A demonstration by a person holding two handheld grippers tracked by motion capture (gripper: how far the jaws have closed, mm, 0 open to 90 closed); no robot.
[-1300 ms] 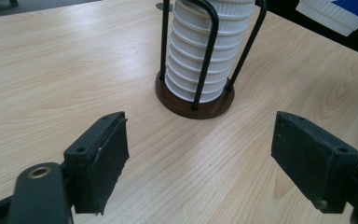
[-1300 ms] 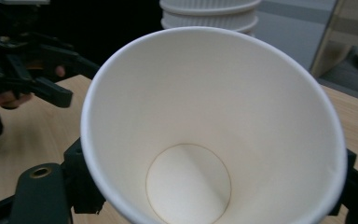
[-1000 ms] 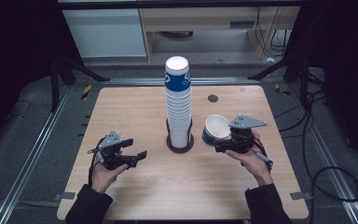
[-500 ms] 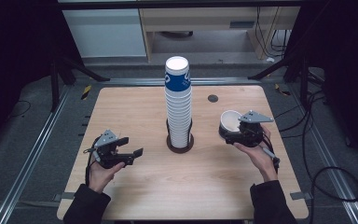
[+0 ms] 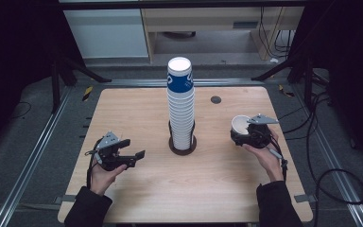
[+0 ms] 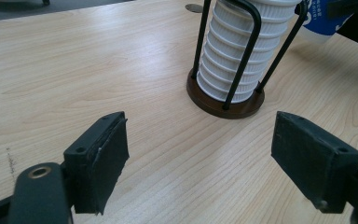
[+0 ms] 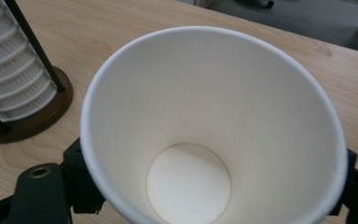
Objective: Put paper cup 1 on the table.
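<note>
While the left gripper (image 5: 134,155) just sits near the worktop's (image 5: 137,101) front left corner with its jaws spread wide and nothing between them, all the action is on the other side. Dead centre there's the cup stack (image 5: 180,106), a tall tower of white paper cups with a blue-printed one on top, standing in a wire holder (image 5: 183,144) on a round brown base.

Over by the right edge, the right gripper (image 5: 244,134) is clamped on a single paper cup (image 5: 240,124). A second ago that cup was right beside the stack; now it's been carried out toward the right edge and lower. The right gripper view looks straight down into the cup (image 7: 214,130): totally empty, clean white bottom, jaws pressed on either side.

My guess is one cup is pulled off and about to get set down there.
</note>
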